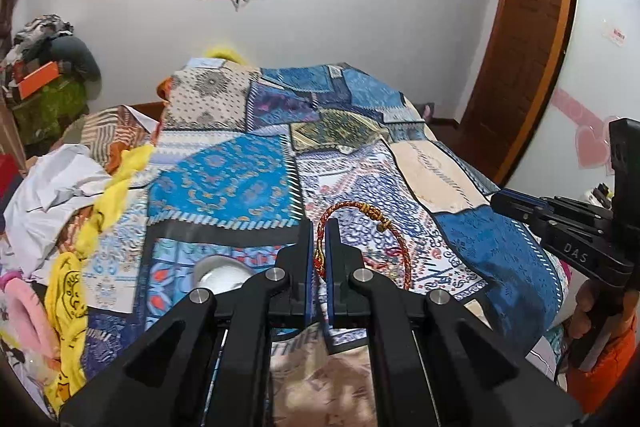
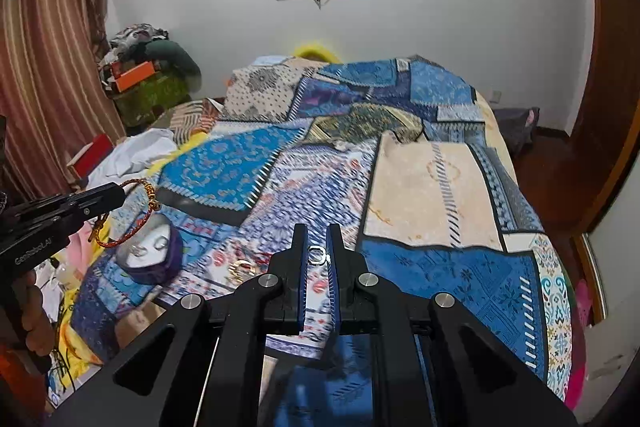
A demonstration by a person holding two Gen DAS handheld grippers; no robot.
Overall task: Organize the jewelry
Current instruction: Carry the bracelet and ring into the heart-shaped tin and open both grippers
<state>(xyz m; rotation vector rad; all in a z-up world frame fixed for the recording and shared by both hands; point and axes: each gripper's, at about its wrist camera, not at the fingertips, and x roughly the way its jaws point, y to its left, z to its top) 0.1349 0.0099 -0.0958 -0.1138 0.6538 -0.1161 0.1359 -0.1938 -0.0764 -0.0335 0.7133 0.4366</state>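
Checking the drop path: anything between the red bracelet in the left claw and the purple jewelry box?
Nothing visible. The left claw holds the red bracelet just above the open purple jewelry box, with only air between; rings already lie inside.

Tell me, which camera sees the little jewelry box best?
The right wrist view. There the box sits open on the bedspread, showing its purple side, white inside and small pieces in it. In the left wrist view only a pale sliver of the box peeks out behind the left gripper.
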